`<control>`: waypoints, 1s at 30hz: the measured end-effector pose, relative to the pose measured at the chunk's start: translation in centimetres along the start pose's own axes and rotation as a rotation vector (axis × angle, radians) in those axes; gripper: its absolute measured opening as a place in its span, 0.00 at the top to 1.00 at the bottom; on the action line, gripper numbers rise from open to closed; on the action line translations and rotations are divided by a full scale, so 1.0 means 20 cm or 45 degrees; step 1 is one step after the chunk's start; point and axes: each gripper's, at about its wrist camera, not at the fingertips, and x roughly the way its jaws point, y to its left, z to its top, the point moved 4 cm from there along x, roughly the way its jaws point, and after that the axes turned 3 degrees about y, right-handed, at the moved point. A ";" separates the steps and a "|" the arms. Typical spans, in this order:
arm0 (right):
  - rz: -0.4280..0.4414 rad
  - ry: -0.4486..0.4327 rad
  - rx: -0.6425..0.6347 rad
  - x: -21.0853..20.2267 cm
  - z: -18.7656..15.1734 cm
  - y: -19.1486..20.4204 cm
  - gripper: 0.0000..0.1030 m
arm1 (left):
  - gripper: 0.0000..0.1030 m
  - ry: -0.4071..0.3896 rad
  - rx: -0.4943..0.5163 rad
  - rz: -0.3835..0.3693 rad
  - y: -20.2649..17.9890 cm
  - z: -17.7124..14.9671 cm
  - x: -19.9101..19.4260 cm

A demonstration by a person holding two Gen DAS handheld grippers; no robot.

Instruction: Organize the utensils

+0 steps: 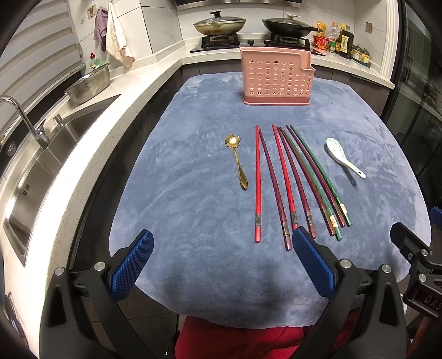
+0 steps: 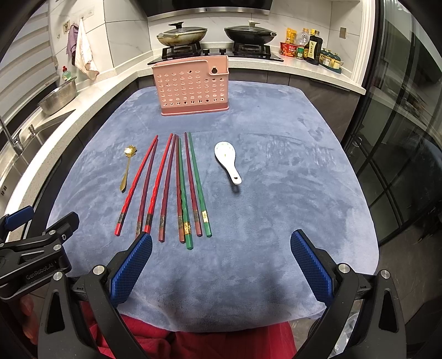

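Several chopsticks (image 1: 290, 182) (image 2: 171, 187), red, maroon and green, lie side by side on a blue cloth (image 1: 193, 215) (image 2: 290, 193). A gold spoon (image 1: 237, 163) (image 2: 127, 168) lies left of them. A white ceramic spoon (image 1: 342, 157) (image 2: 229, 160) lies to their right. A pink perforated utensil holder (image 1: 276, 77) (image 2: 192, 88) stands upright at the far end of the cloth. My left gripper (image 1: 222, 243) is open and empty above the near edge, by the chopstick handles. My right gripper (image 2: 221, 245) is open and empty, near the green chopstick handles.
A steel sink (image 1: 36, 176) with a faucet and a metal colander (image 1: 88, 82) runs along the left counter. A stove with two lidded pans (image 1: 218, 24) (image 2: 250, 33) sits behind the holder. Bottles (image 1: 342, 38) stand at the back right. A dark glass door (image 2: 400, 138) is on the right.
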 end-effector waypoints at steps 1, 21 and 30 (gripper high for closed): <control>0.000 -0.001 0.000 0.00 0.00 0.00 0.07 | 0.07 0.000 0.000 0.000 0.00 0.00 0.00; 0.000 0.002 -0.002 0.01 0.00 0.00 0.07 | 0.07 0.003 0.001 0.000 -0.01 0.00 0.01; 0.000 0.005 -0.003 0.00 0.01 0.01 0.07 | 0.07 0.005 0.001 0.000 -0.02 -0.01 0.02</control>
